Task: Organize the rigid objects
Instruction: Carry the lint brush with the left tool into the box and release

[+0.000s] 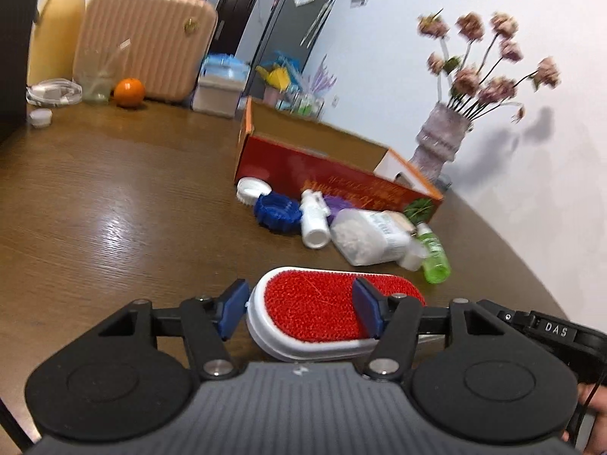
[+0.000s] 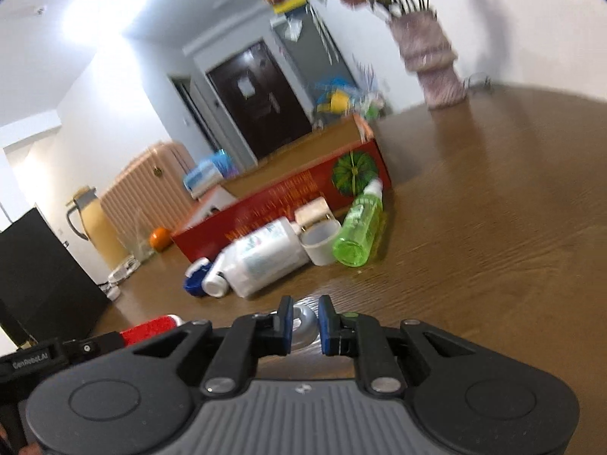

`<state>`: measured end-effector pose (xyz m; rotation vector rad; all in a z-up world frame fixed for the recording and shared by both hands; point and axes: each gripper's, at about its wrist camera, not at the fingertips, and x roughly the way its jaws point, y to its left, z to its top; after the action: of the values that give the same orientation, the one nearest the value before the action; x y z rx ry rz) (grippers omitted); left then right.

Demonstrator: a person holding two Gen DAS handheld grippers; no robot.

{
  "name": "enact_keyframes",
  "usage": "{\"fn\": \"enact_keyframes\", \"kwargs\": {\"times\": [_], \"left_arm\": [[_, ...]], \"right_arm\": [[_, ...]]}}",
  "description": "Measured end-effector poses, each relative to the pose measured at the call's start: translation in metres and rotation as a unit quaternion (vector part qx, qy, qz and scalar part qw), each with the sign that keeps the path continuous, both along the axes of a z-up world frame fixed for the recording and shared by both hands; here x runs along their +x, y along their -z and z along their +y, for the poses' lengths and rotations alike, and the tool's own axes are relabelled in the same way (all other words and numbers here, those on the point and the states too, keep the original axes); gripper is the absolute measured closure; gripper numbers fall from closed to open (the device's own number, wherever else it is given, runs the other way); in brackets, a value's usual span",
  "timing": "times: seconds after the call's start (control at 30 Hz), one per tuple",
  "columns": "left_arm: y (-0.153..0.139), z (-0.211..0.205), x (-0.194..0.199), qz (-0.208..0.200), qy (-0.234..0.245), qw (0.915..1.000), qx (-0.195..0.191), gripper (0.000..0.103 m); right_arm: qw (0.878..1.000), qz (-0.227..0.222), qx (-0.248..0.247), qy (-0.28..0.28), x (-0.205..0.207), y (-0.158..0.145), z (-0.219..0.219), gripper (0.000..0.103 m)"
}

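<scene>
A white brush with red bristles [image 1: 322, 313] lies between the fingers of my left gripper [image 1: 299, 311]; the jaws stand wide, one at each side, and I cannot tell if they touch it. My right gripper [image 2: 305, 322] is shut on a small silver metal ring-shaped piece [image 2: 303, 322]. An open red cardboard box [image 1: 334, 174] lies on the wooden table [image 1: 114, 208]. In front of it are a white cap [image 1: 250, 189], a blue gear-like lid [image 1: 277, 212], a white bottle [image 1: 315, 220], a clear tub [image 1: 368, 235] and a green bottle [image 1: 434, 252].
A vase of pink flowers [image 1: 440, 144] stands at the back right by the wall. A pink suitcase [image 1: 148, 38], an orange [image 1: 129, 91], a glass jar [image 1: 95, 83] and a yellow flask [image 1: 57, 26] stand at the far left.
</scene>
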<state>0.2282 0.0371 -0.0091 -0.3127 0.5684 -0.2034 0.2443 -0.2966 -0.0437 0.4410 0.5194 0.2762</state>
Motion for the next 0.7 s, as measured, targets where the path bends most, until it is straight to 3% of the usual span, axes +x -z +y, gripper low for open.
{"fn": "enact_keyframes", "kwargs": {"times": [0.13,0.27,0.37,0.57,0.7], "left_arm": [[-0.024,-0.005,-0.032,-0.054,0.004,0.9985,0.007,0.043],[-0.042,-0.010,-0.053,-0.083,0.017,0.9963,-0.010,0.046],[-0.048,-0.016,-0.057,-0.090,0.020,0.9956,-0.015,0.048],[-0.061,-0.021,-0.030,-0.089,0.016,0.9956,-0.023,0.050],[-0.076,-0.022,0.019,-0.103,0.008,0.9945,-0.018,0.050]], "right_arm": [[0.998,-0.044,-0.038,0.001,-0.037,-0.025,0.005,0.089],[0.996,-0.083,-0.025,0.015,-0.065,-0.048,-0.009,0.089],[0.996,-0.088,-0.021,0.021,-0.071,-0.053,-0.015,0.089],[0.995,-0.090,-0.023,0.030,-0.053,-0.060,-0.022,0.089],[0.994,-0.101,-0.031,0.021,-0.006,-0.074,-0.020,0.089]]}}
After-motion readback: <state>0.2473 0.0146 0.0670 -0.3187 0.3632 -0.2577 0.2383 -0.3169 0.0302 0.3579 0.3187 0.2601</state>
